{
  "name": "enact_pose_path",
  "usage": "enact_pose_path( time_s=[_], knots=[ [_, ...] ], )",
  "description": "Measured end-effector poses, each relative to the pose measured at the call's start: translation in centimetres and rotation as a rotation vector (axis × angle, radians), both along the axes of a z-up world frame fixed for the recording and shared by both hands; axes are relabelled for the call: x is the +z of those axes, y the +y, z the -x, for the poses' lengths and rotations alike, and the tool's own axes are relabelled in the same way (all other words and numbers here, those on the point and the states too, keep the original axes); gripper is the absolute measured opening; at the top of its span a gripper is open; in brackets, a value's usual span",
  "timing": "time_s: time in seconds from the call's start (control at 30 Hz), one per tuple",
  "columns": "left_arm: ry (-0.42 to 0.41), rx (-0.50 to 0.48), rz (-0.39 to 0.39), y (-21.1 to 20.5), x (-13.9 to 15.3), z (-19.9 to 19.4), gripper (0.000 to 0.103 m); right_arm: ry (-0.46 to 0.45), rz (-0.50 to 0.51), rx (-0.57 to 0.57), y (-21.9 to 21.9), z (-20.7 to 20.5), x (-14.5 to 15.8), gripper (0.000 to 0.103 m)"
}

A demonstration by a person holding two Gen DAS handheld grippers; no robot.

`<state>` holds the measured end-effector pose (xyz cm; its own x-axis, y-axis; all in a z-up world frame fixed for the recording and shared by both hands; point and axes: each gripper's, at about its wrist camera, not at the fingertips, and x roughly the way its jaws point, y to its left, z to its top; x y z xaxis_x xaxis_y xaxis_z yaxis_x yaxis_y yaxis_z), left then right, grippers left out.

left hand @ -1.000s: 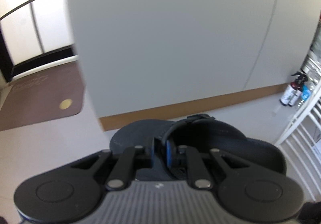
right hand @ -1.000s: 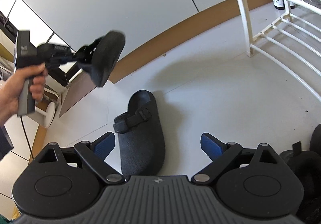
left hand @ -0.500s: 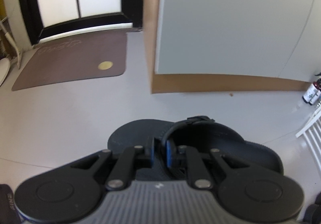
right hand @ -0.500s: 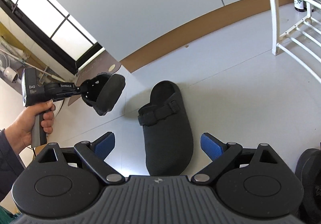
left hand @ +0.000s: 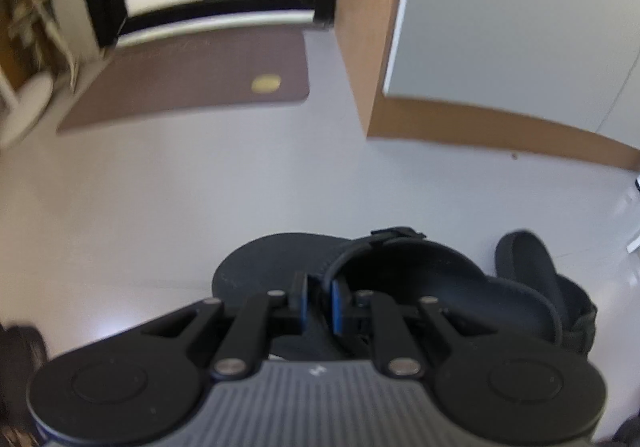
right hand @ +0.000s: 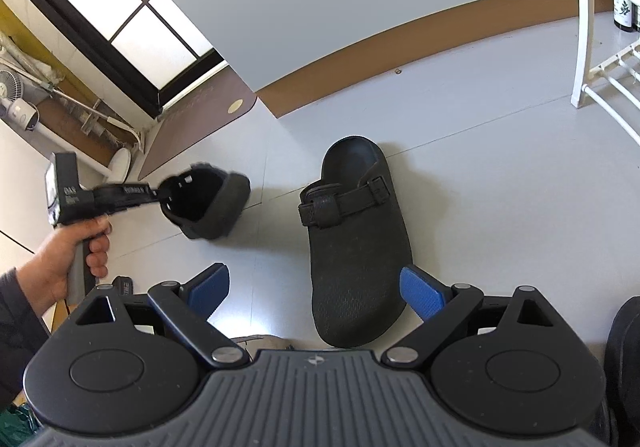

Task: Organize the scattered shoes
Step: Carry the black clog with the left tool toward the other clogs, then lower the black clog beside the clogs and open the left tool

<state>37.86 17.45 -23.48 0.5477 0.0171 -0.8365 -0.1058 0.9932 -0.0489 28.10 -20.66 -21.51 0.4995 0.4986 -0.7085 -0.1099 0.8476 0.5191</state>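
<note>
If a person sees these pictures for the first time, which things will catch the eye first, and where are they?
First, the black clog hanging in the air at the left of the right wrist view, pinched by its rim in the left tongs. Next, its partner, the strapped clog, lying flat on the pale floor in the middle, just ahead of the open right tongs.

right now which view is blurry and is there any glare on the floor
Left wrist view: smeared by motion, the doormat and window frame soft, a glare patch on the floor by the left gripper. Right wrist view: mostly sharp, the clog on the floor crisp, only the held clog a little blurred; fisheye bends the baseboard; a bright spot near the right gripper.
</note>
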Motion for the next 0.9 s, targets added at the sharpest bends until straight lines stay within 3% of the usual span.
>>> enact_pose_path(
  time_s=[0.37, 0.47, 0.53, 0.57, 0.73, 0.9],
  knots=[
    [0.021, -0.044, -0.03, -3.3, -2.6, 1.1, 0.016, -0.012, 0.005, 0.028, 0.8, 0.3, 0.5, 0.096],
    [0.027, -0.051, -0.074, -4.4, -2.6, 1.2, 0.026, -0.005, 0.01, 0.036, 0.8, 0.6, 0.5, 0.096],
    [0.068, -0.028, -0.068, -4.3, -2.5, 0.9, 0.054, -0.008, 0.017, 0.046, 0.9, 0.9, 0.8, 0.096],
    [0.086, -0.012, -0.055, -4.2, -2.5, 0.7, 0.058, -0.012, 0.022, 0.051, 1.0, 1.1, 1.0, 0.096],
    [0.096, 0.06, -0.011, -2.9, 0.3, 2.1, 0.061, -0.044, 0.052, 0.086, 1.7, 2.0, 3.1, 0.096],
    [0.077, 0.119, 0.003, -1.6, 5.6, 3.8, 0.061, -0.062, 0.062, 0.076, 2.2, 2.4, 6.7, 0.096]
  ],
)
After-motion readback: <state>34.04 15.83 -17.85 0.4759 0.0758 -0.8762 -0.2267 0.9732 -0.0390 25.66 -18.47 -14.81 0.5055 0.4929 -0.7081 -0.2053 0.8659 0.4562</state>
